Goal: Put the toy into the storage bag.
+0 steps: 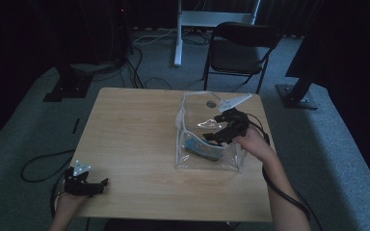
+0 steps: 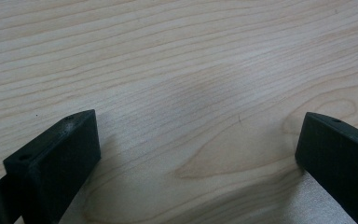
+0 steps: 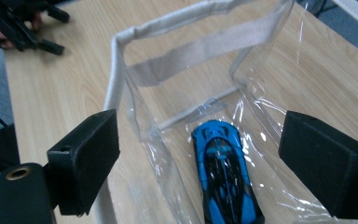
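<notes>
A clear plastic bag (image 1: 192,161) with a white fabric rim stands open on the right half of the wooden table (image 1: 135,134). A blue toy car (image 1: 201,148) lies on the bag's bottom. My right gripper (image 1: 216,128) hangs over the bag's open mouth from the right, open and holding nothing. In the right gripper view the car (image 3: 226,182) lies below and between the spread jaws of the right gripper (image 3: 205,154), with the bag rim (image 3: 116,70) at the left. My left gripper (image 1: 102,186) rests open at the table's near left corner, over bare wood (image 2: 168,56).
A black folding chair (image 1: 238,53) stands behind the table, beside a white stand leg (image 1: 178,38). Cables (image 1: 38,166) lie on the carpet at the left. A small dark round spot (image 1: 212,103) marks the table behind the bag. The table's left half is bare wood.
</notes>
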`<action>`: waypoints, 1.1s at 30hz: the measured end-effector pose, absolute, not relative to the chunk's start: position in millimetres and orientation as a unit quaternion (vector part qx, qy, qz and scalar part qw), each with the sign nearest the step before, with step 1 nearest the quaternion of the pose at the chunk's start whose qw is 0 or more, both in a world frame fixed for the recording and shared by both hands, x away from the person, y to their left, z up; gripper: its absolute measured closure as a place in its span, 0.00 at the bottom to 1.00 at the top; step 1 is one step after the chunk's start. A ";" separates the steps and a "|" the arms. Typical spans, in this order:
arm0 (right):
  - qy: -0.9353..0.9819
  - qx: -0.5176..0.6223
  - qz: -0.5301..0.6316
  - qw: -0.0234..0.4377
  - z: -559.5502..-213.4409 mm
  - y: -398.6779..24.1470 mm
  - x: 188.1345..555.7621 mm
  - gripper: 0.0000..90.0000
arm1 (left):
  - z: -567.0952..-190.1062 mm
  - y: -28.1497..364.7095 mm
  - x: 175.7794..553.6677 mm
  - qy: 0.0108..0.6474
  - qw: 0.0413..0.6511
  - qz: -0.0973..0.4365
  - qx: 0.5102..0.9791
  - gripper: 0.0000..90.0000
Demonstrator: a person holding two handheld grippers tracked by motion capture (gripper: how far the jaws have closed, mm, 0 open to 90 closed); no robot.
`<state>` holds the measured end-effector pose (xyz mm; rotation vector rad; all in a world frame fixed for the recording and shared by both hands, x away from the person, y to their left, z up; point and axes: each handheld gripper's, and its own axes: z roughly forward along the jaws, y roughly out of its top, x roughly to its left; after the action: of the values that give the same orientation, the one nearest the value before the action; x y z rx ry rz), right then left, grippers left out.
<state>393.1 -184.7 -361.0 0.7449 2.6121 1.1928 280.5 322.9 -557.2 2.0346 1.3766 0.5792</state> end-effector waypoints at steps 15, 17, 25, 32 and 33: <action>0.842 0.242 0.473 0.095 -362.2 -199.5 372.9 0.13 | -557.2 322.9 280.5 0.520 0.304 0.219 0.768 0.00; 0.839 0.238 0.479 0.094 -363.2 -200.5 369.8 0.13 | -557.2 322.9 280.5 0.520 0.304 0.219 0.768 0.00; 0.830 0.229 0.501 0.091 -365.2 -203.7 357.5 0.13 | -557.2 322.9 280.5 0.520 0.304 0.219 0.768 0.00; 0.819 0.215 0.525 0.084 -365.4 -205.0 344.6 0.13 | -557.2 322.9 280.5 0.520 0.304 0.218 0.768 0.00; 0.819 0.213 0.526 0.083 -365.5 -205.1 342.7 0.13 | -557.2 322.8 280.4 0.520 0.304 0.218 0.768 0.00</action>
<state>342.7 -205.1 -365.5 0.6372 2.4458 1.5700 280.4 322.8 -557.2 2.0333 1.3783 0.5783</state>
